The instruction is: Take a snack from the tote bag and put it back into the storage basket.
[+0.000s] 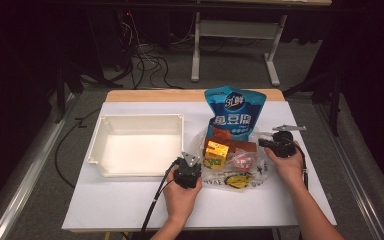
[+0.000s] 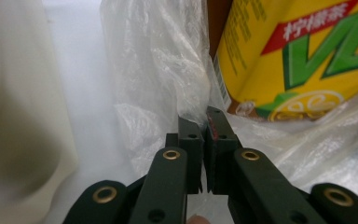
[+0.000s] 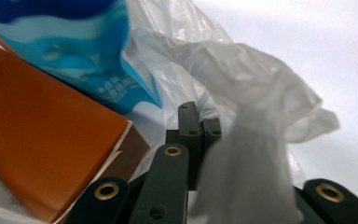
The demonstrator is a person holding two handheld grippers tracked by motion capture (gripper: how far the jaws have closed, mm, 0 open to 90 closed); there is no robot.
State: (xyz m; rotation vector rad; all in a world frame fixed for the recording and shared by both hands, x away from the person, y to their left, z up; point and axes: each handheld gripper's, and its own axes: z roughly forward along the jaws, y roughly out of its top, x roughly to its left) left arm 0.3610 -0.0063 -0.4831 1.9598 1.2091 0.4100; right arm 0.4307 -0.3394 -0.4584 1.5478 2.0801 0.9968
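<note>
On the white table (image 1: 130,200), the far-left item is an open white bin (image 1: 136,144), sitting just left of a clear plastic bag (image 1: 230,170) spread flat with groceries inside. The left hand (image 1: 181,192) holds the left claw (image 1: 188,161) at the bag's left edge, close to the bin's near right corner; in the left gripper view its jaws are pressed together on a fold of the plastic film, with the bin wall blurred at the left. Just beyond that pinch lies a yellow drink carton (image 2: 303,56) with green and red lettering, inside the bag. Further right in the high view are a brown box (image 1: 240,148), a small red-and-white packet (image 1: 240,161) and a yellow-and-black item (image 1: 238,181) (too small to identify). A tall blue snack pouch (image 1: 234,112) stands at the back, its lower end over the bag's far side. At the bag's right edge the right hand (image 1: 287,165) holds the right claw (image 1: 265,142) — its jaws stand closed on a bunched, twisted piece of the plastic, seen in the right gripper view, with the brown box and blue pouch just left of the pinch.
</note>
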